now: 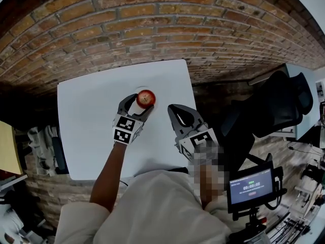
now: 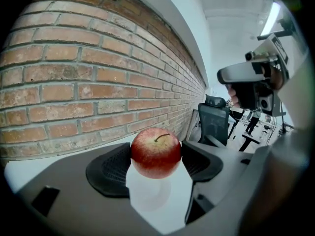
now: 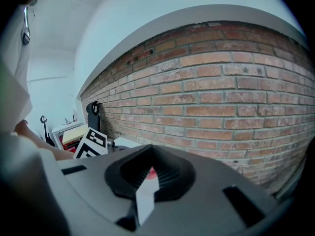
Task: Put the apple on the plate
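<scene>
Left gripper view: the left claw pinches the apple between its jaws.

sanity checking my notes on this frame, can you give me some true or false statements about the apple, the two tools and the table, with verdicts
1. The left tool has its jaws on either side of the apple. True.
2. The apple is green. False: it is red, with its stem up.
3. The right tool holds the apple. False: its jaws are nearly together with nothing gripped between them, off to the apple's right.
4. A brick wall stands behind the table. True.
5. The table is black. False: it is white.
</scene>
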`<state>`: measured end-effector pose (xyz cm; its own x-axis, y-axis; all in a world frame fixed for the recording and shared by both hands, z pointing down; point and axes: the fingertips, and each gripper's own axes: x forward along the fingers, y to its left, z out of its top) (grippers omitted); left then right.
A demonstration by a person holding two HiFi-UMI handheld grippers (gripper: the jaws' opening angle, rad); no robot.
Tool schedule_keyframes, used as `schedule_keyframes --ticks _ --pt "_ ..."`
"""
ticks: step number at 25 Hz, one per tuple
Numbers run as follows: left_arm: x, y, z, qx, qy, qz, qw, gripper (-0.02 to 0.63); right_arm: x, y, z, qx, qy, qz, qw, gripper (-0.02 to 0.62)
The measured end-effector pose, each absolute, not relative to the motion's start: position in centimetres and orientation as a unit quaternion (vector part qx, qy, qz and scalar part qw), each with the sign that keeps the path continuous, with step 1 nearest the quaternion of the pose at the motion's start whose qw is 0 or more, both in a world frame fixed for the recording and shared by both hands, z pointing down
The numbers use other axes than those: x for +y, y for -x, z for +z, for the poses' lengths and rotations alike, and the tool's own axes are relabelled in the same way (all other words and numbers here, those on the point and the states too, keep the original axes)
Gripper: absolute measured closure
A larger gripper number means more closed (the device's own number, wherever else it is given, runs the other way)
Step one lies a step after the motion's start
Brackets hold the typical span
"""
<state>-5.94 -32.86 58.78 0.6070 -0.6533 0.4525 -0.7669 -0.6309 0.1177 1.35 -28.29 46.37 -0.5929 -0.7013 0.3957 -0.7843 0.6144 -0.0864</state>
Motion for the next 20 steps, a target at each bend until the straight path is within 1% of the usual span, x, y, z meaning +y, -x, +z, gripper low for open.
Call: schedule_keyframes --ticks 20 --pt "-33.6 6.5 63.3 -0.408 -0.867 0.208 0.196 0.278 -30.1 -0.6 50.7 -0.874 -0.416 0.156 0.194 0.594"
